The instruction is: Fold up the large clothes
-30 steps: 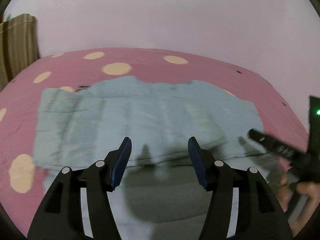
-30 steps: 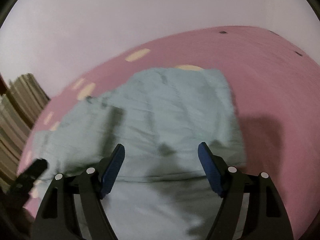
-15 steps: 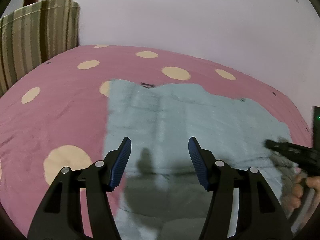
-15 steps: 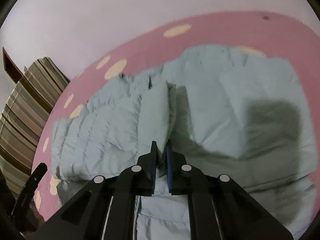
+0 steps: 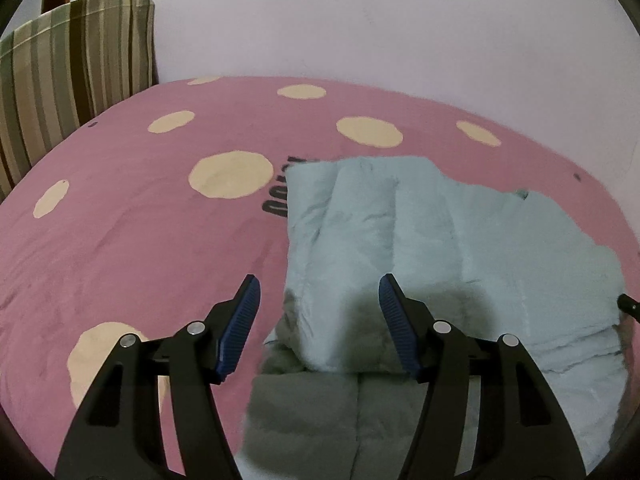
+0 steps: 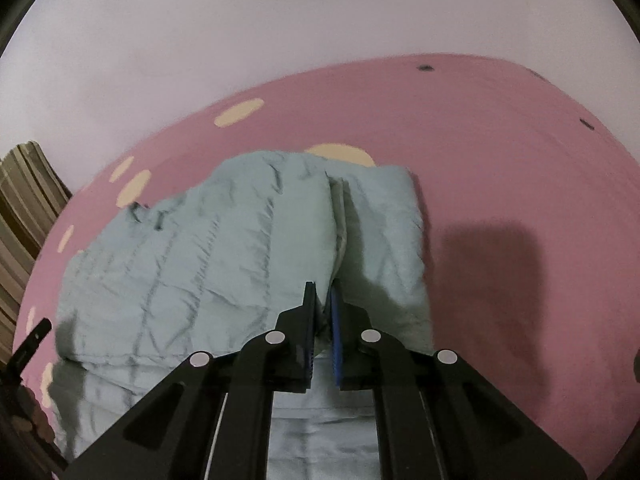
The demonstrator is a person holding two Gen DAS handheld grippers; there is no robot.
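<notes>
A large pale blue quilted garment [image 5: 420, 240] lies partly folded on the pink bed; it also shows in the right wrist view [image 6: 208, 256]. My left gripper [image 5: 318, 300] is open and empty, its jaws straddling the garment's near left edge. My right gripper [image 6: 322, 304] is shut on a pinched ridge of the garment's fabric, which rises from the jaws toward the far edge. The tip of the left gripper [image 6: 34, 338] shows at the left edge of the right wrist view.
The bed has a pink cover with cream dots [image 5: 160, 216] and some dark lettering [image 5: 280, 200] beside the garment. A striped cushion [image 5: 68, 64] stands at the back left. A pale wall [image 5: 360, 20] runs behind the bed.
My right gripper closed on a fold of the garment and has carried it along. My left gripper swung left to the garment's left edge, still open.
</notes>
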